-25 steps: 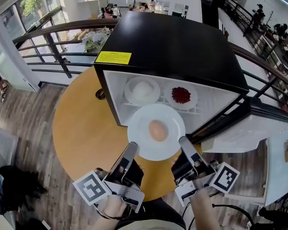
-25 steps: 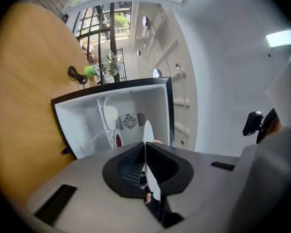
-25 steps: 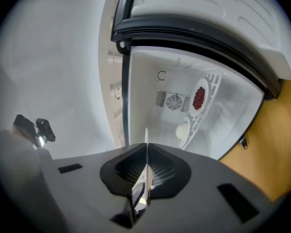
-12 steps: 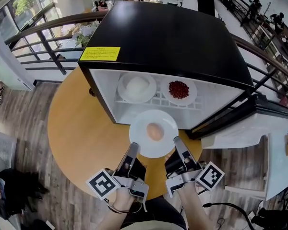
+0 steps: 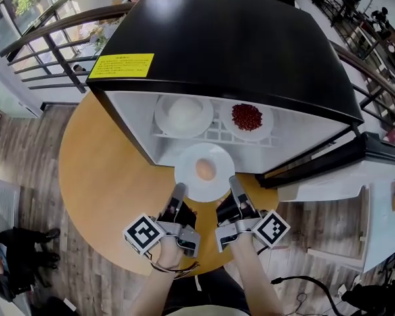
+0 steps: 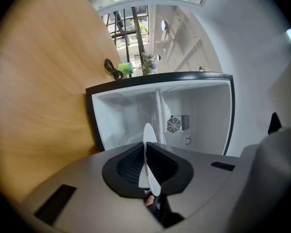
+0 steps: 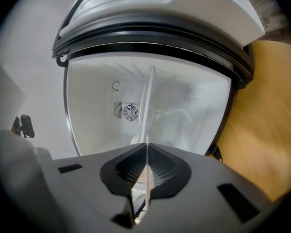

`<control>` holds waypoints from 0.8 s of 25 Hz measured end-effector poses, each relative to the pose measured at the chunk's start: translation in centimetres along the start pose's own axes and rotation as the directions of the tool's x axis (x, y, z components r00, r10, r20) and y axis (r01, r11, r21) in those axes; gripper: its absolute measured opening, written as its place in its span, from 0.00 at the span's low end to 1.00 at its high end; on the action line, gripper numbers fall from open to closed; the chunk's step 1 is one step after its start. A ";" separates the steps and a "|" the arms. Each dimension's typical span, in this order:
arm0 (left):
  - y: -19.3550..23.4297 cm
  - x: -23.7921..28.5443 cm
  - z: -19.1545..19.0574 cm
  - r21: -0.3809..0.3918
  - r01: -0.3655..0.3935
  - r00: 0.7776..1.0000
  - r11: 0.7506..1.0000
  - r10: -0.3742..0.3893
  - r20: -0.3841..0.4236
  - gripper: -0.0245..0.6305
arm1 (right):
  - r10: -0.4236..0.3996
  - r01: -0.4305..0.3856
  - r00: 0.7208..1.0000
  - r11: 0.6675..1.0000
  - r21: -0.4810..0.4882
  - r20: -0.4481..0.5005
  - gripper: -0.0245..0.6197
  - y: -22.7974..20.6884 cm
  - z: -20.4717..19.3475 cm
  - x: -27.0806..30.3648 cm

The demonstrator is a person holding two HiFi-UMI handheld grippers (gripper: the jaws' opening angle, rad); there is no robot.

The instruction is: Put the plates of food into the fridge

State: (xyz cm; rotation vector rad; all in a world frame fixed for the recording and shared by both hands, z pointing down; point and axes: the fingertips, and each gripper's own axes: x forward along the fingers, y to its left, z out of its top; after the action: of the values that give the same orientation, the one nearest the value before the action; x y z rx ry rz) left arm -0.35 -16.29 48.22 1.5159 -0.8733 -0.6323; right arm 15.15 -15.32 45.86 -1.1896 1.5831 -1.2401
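A white plate with a brown egg (image 5: pixel 205 170) hangs level in front of the open black fridge (image 5: pixel 217 38), below its wire shelf (image 5: pixel 214 135). My left gripper (image 5: pixel 178 192) is shut on the plate's near left rim, and my right gripper (image 5: pixel 234 183) is shut on its near right rim. In the left gripper view the plate's edge (image 6: pixel 147 144) runs between the jaws of the left gripper (image 6: pixel 146 168). The right gripper view shows the thin rim (image 7: pixel 147 161) pinched in the right gripper (image 7: pixel 146 171). On the shelf stand a plate of white food (image 5: pixel 184 114) and a plate of red food (image 5: pixel 247 117).
The fridge stands on a round wooden table (image 5: pixel 102 176), with its door (image 5: pixel 329 166) swung open to the right. A black cable (image 6: pixel 112 70) lies on the table beside the fridge. A dark railing (image 5: pixel 52 38) curves behind, and a white table (image 5: pixel 382 229) stands at right.
Both grippers have sunk with the egg plate, from level with the shelf to in front of the space below it, and moved nearer the fridge opening.
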 end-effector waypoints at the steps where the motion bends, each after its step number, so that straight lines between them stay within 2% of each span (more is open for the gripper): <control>1: 0.7 0.5 0.2 -0.006 -0.010 1.000 1.000 0.010 0.004 0.06 | -0.008 0.008 1.000 1.000 0.007 0.005 0.07 -0.7 0.0 0.4; 4: 2.1 2.0 0.5 -0.030 -0.037 0.999 0.999 0.037 0.014 0.06 | -0.031 0.031 0.999 0.999 0.010 0.009 0.07 -2.5 0.4 1.7; 9: 4.0 5.7 1.9 -0.009 -0.071 0.997 0.997 0.071 0.027 0.06 | -0.064 0.064 0.998 0.998 0.018 0.020 0.07 -5.9 1.4 4.7; 13: 4.8 6.8 2.3 0.026 -0.099 0.995 0.995 0.099 0.024 0.06 | -0.095 0.093 0.995 0.994 0.059 0.033 0.07 -7.9 1.4 5.3; 20: 6.2 9.4 2.9 0.106 -0.134 0.991 0.985 0.135 0.001 0.06 | -0.170 0.169 0.985 0.985 0.032 0.017 0.07 -10.3 1.9 7.2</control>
State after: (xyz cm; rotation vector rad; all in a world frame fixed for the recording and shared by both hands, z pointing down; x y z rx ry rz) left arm 1.68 -25.65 54.81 1.5378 -1.0094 -0.4890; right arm 17.23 -23.58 55.23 -1.3355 1.4671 -1.3514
